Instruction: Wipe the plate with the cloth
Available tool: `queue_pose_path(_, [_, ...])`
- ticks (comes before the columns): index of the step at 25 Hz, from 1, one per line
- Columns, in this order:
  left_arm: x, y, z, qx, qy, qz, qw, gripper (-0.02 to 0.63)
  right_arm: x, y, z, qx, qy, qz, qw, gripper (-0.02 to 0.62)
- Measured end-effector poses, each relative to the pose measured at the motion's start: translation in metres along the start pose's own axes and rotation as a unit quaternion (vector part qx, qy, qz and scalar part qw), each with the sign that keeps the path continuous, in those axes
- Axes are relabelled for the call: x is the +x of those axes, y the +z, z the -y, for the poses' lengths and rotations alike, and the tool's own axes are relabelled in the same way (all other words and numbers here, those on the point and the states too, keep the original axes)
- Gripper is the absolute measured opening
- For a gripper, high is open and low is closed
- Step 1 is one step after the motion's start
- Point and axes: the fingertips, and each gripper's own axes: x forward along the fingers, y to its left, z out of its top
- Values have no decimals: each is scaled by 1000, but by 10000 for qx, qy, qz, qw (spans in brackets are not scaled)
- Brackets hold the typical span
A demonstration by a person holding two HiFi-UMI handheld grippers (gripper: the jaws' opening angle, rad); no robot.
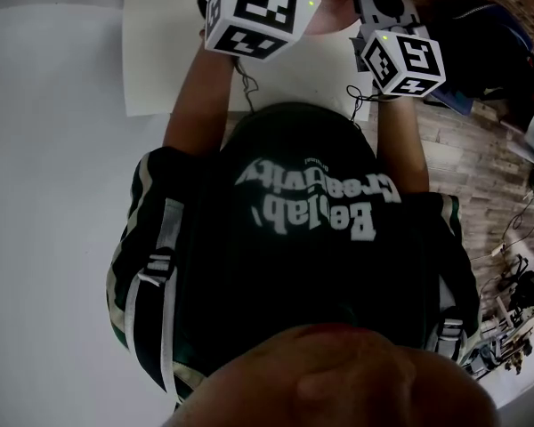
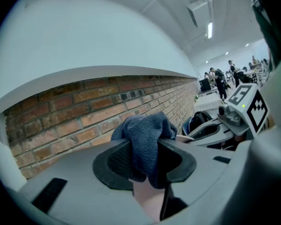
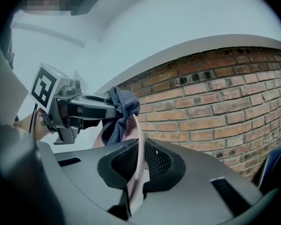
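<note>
My left gripper [image 2: 145, 162] is shut on a bunched dark blue cloth [image 2: 145, 137], which sticks out above its jaws. A thin pale pink plate [image 3: 136, 156] stands edge-on in my right gripper [image 3: 138, 168], whose jaws are shut on its rim. In the right gripper view the left gripper [image 3: 86, 109] comes in from the left and holds the cloth [image 3: 122, 108] against the plate's upper part. Both grippers point about level, towards a brick wall. The head view shows only the left marker cube [image 1: 254, 12] and the right marker cube [image 1: 405, 60] at the top; the jaws are out of that frame.
A brick wall [image 3: 215, 102] stands close ahead. A white table [image 1: 151, 60] lies under the hands. A dark bag [image 1: 485, 38] and cables [image 1: 516, 274] lie on the wood-look floor to the right. Several people [image 2: 220, 81] stand far off.
</note>
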Motion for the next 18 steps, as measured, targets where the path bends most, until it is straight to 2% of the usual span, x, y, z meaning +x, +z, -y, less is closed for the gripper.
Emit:
queue_pose_path(5, [-7,-11,-18,-49,224,-76,9997,127,-3,8,5,-29,25,203,9998,9])
queue_pose_path(9, [-14,-6,-29,-83,364,-76,9993,127,-8,16,13,77,5,331,9994,9])
queue_pose_path(18, [-22,-23,-49,-274,610,-209,9975,127,-18,33,35,272,-164,579,9978,9])
